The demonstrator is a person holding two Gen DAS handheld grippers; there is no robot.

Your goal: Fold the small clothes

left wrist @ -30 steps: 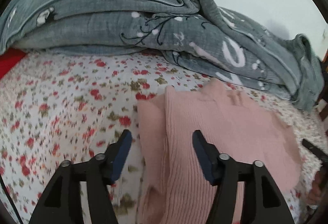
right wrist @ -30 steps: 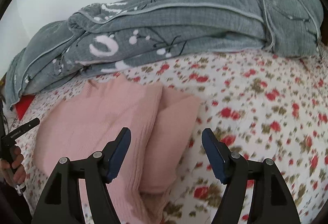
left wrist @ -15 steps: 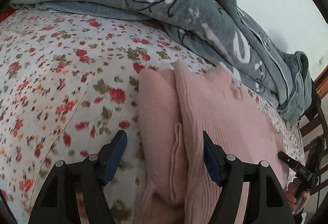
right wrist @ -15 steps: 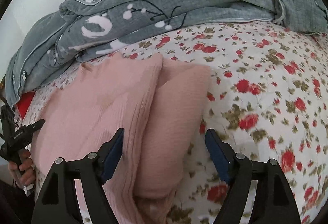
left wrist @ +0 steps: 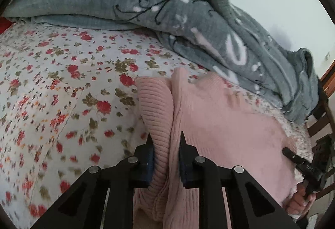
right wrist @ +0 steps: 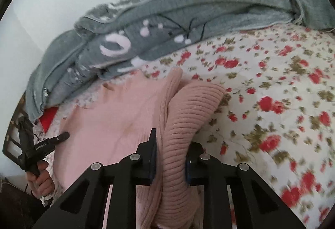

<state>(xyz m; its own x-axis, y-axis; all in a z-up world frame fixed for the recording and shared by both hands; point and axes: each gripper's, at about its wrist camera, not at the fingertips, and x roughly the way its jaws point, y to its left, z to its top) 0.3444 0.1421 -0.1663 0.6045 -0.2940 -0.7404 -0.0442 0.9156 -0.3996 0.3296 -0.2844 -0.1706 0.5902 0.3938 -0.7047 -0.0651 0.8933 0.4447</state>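
My left gripper point(left wrist: 165, 145) has just been closing, and its jaws now pinch the ribbed fold along the left edge of the pink knitted garment point(left wrist: 219, 124), which lies on the flowered bedsheet point(left wrist: 62, 93) just in front of the heaped grey blanket point(left wrist: 146, 5). A moment ago those jaws stood wide on either side of that edge; now the knit bunches up between them, so I judge the hold is made. Across the garment, my right gripper point(right wrist: 170, 143) has closed in the same way: its jaws press on the thick ribbed roll at the garment's right edge point(right wrist: 188, 116), where before they only straddled it. Each view also catches the other gripper and the hand carrying it at the far side of the pink cloth. With both side edges caught, the garment is ready to be lifted and brought over for the next fold. The cloth is soft and thick here, so I expect it may slip or drag extra layers if I pull unevenly.
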